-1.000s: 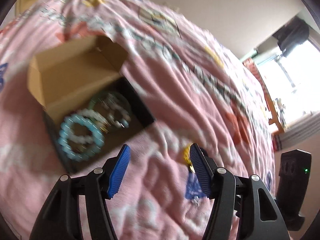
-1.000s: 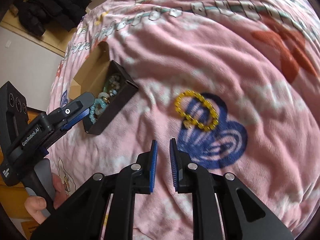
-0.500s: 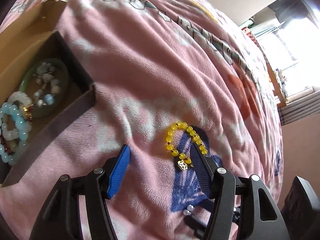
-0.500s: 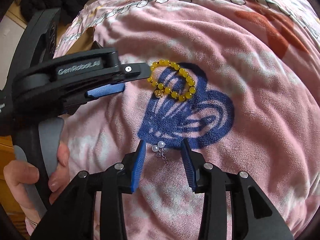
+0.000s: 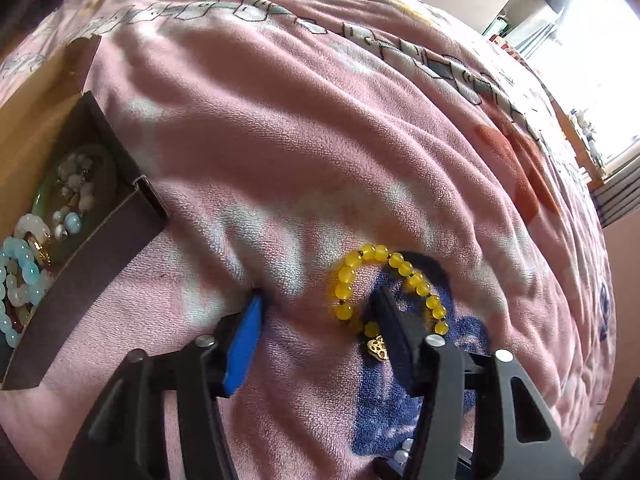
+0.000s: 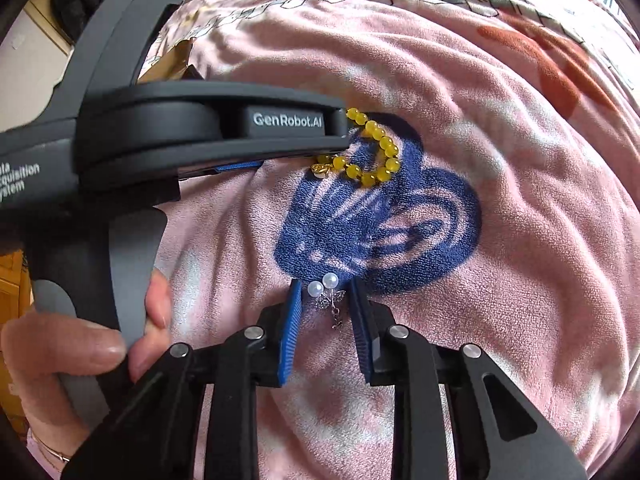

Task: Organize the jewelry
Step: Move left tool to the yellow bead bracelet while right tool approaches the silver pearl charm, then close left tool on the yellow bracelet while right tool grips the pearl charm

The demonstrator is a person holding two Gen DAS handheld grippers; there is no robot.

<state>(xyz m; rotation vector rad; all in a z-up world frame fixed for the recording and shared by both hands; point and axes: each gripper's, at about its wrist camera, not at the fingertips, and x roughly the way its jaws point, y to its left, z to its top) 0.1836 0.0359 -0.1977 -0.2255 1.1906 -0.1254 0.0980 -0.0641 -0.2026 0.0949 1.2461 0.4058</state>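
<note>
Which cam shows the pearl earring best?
Right wrist: the pearl earring lies whole and sharp between the right gripper's open jaws. Left wrist catches only its pearls at the bottom edge, behind the left gripper.

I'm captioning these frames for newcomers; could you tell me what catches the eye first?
The yellow bead bracelet on the pink blanket, with the left gripper straddling one side. Nearer, the right gripper brackets a small pearl earring, jaws just closing.

Black tongs, blue ribbed pads, silver screws, white "GenRobot.AI" lettering.
</note>
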